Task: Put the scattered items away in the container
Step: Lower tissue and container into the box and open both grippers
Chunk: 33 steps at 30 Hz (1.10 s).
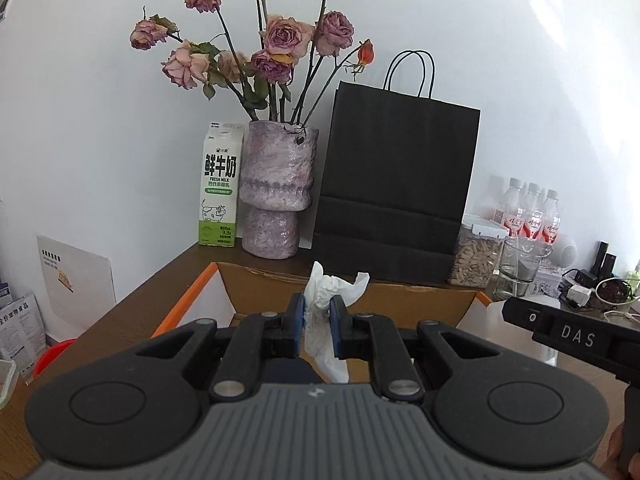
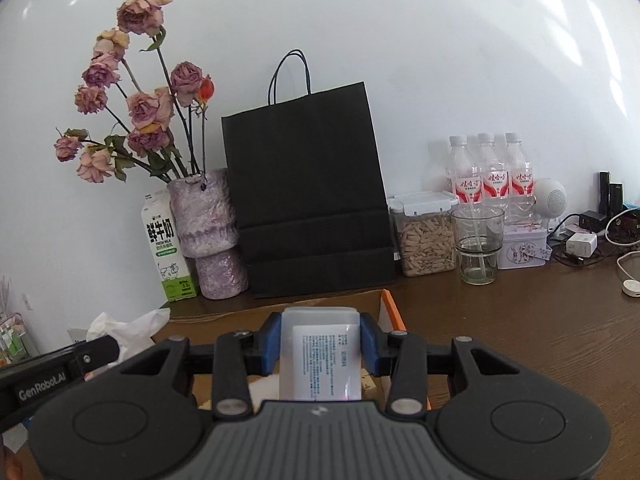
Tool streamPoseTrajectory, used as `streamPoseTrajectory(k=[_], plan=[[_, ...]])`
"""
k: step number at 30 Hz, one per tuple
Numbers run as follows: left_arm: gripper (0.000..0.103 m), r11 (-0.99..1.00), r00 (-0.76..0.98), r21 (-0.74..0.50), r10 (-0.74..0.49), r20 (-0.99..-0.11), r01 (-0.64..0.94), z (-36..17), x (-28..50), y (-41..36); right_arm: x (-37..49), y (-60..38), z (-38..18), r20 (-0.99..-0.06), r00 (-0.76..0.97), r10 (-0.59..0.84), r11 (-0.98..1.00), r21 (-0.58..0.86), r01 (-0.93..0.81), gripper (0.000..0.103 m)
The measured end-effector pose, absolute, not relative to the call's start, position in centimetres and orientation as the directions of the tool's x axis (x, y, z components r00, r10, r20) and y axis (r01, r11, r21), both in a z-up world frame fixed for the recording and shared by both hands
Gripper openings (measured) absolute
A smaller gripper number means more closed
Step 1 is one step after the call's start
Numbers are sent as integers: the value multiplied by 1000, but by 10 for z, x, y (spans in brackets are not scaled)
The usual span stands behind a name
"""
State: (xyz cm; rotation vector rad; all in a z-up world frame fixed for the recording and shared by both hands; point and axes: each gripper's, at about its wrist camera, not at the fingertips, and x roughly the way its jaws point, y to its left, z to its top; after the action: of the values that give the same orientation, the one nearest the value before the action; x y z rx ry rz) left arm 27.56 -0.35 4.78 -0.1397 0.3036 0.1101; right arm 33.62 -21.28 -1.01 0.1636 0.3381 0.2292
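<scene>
While you carry both loads toward the cardboard box (image 1: 420, 300), note that its open mouth lies just ahead of and below each gripper. Your left gripper (image 1: 318, 326) is pinched narrow on a crumpled tissue (image 1: 324, 292) hanging over the box's left half; your right gripper (image 2: 320, 350) clamps a white labelled packet (image 2: 320, 356), upright, over the right half near the orange edge. Just beyond the far wall stand a black paper bag (image 1: 396, 184), a vase (image 1: 276, 196) and a glass (image 2: 478, 244), so don't overshoot.
</scene>
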Motion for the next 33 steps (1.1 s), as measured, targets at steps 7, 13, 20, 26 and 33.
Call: streamPoseTrajectory(k=[7, 13, 20, 26, 33], plan=[[14, 987, 946, -88, 102, -306, -135, 44, 276, -7, 329, -211, -10, -301, 920, 253, 962, 178, -206, 39], [14, 989, 947, -68, 105, -304, -132, 41, 277, -10, 326, -204, -10, -304, 918, 253, 965, 149, -216, 39], [103, 963, 931, 25, 267, -250, -269, 38, 272, -14, 319, -194, -13, -289, 938, 193, 981, 74, -179, 103], [103, 954, 926, -27, 283, -249, -299, 43, 264, -3, 313, -197, -11, -288, 930, 229, 973, 94, -210, 103], [103, 952, 923, -31, 287, -258, -304, 41, 263, -2, 307, -192, -11, -283, 929, 239, 971, 80, -226, 103]])
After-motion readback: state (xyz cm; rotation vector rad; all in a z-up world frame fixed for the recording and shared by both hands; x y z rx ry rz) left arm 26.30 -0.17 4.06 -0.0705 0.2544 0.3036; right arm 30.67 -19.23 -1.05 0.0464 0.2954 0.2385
